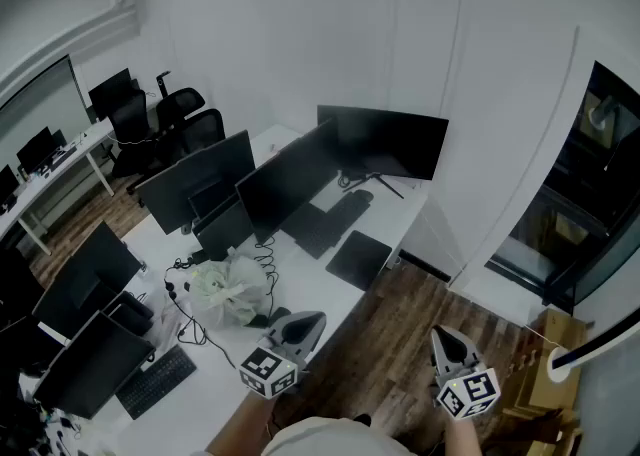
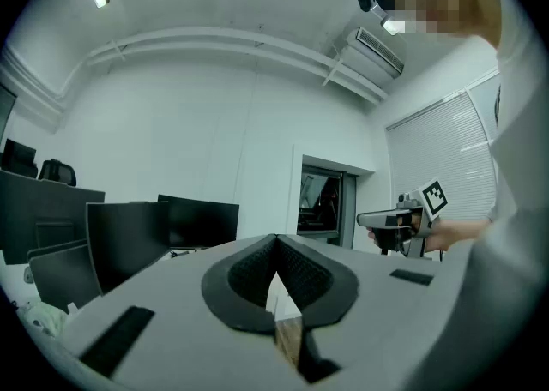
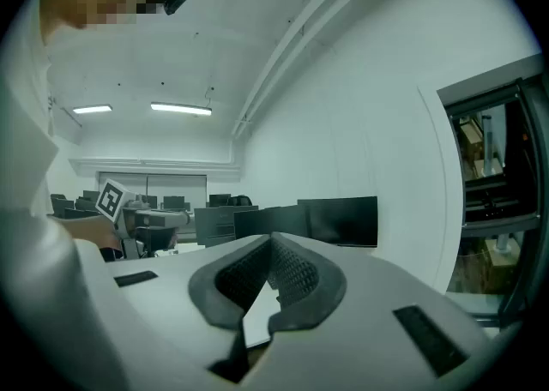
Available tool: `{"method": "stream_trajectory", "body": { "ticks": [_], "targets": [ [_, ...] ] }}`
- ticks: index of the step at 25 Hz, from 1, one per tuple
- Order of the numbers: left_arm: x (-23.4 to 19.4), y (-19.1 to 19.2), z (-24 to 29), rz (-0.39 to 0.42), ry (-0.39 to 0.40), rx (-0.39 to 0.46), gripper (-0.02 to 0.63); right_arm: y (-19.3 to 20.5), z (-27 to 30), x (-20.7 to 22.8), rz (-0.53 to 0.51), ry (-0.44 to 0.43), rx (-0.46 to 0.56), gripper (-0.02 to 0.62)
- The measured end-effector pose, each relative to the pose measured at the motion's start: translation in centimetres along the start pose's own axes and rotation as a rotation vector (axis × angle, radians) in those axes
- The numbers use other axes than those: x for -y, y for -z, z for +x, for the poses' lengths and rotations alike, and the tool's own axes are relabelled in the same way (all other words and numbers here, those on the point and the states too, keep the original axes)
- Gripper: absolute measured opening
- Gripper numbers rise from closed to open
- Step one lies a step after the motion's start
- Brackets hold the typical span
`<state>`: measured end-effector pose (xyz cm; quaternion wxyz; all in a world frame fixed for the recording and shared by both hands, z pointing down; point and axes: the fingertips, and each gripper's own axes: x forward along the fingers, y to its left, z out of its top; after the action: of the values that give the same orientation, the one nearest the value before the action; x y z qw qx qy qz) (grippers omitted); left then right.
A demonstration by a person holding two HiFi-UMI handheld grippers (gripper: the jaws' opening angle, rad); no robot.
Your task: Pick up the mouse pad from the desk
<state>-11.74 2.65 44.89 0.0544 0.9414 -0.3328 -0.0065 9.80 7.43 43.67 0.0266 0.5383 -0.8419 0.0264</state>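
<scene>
The mouse pad (image 1: 358,259) is a dark rectangle lying flat near the front edge of the white desk (image 1: 300,284), right of a black keyboard (image 1: 326,223). My left gripper (image 1: 316,320) hovers level over the desk edge, well short of the pad, with its jaws shut and nothing between them (image 2: 276,242). My right gripper (image 1: 441,333) is held over the wooden floor (image 1: 400,334), right of the desk, also shut and empty (image 3: 270,240). Each gripper shows in the other's view: the right gripper (image 2: 396,221) and the left gripper (image 3: 151,219).
Several dark monitors (image 1: 290,179) stand along the desk. A crumpled white bag (image 1: 228,289) with cables lies left of my left gripper, and a second keyboard (image 1: 157,381) sits nearer the front. Office chairs (image 1: 190,119) stand at the back; a dark doorway (image 1: 590,194) is at right.
</scene>
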Motion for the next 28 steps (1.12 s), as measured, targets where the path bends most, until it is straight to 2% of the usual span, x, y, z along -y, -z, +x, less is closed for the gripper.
{"method": "stream_trajectory", "body": {
  "ticks": [10, 19, 28],
  "targets": [
    [0.2, 0.1, 0.2, -0.009, 0.011, -0.002, 0.015, -0.1, 0.2, -0.4, -0.015, -0.013, 0.005, 0.012],
    [0.5, 0.7, 0.8, -0.032, 0.01, -0.016, 0.018, 0.6, 0.2, 0.2, -0.002, 0.01, -0.011, 0.012],
    [1.8, 1.5, 1.7, -0.046, 0.002, -0.032, 0.06, 1.4, -0.9, 1.8, 0.027, 0.012, -0.014, 0.012]
  ]
}}
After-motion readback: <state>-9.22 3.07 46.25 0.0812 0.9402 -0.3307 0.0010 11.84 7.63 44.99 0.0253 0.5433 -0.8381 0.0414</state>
